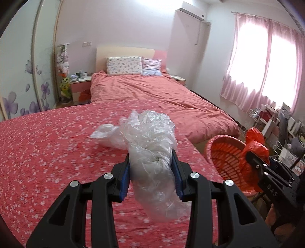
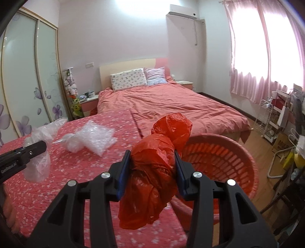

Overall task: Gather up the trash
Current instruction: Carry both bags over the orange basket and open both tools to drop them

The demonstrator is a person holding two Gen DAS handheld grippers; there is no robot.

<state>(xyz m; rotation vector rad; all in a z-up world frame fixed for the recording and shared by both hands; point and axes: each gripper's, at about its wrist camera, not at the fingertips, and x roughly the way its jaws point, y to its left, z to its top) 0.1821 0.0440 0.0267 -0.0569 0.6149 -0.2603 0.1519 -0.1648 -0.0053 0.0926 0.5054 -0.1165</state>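
Big bed (image 1: 152, 91) with salmon duvet fills the room's middle, headboard at 12 o'clock, two pillows (image 1: 124, 65) against it. Nearer, a second surface under a red floral cover (image 1: 47, 156) takes the lower left of both views. Wardrobe with purple flower doors (image 2: 28, 76) at 9 o'clock. Pink curtains (image 1: 266, 63) over bright window at 2 o'clock, air conditioner (image 2: 183, 11) high at 1 o'clock. Nightstand (image 1: 80, 85) at 10 o'clock beside the bed, cluttered shelves (image 2: 282, 118) at 3 o'clock.

Red slatted basket (image 2: 225, 158) sits just off the floral cover's right edge, at 4 o'clock from the left gripper, open top up; cannot tell what's inside.

Left gripper (image 1: 152, 167), jaws pinching a crumpled clear plastic bag (image 1: 152, 145) between the blue pads, held up over the floral cover, bag bulging above and hanging below the pads. Some motion blur.

Right gripper (image 2: 152, 167), jaws clamped on a wadded red plastic bag (image 2: 154, 167), held near the basket's near-left rim, bag's top lobe overlapping the rim in view. From the left wrist view it sits at 3 o'clock, over the basket edge.

Loose clear plastic wrap (image 2: 87, 139) lying on the floral cover at 11 o'clock from the right gripper, apart from both grippers.
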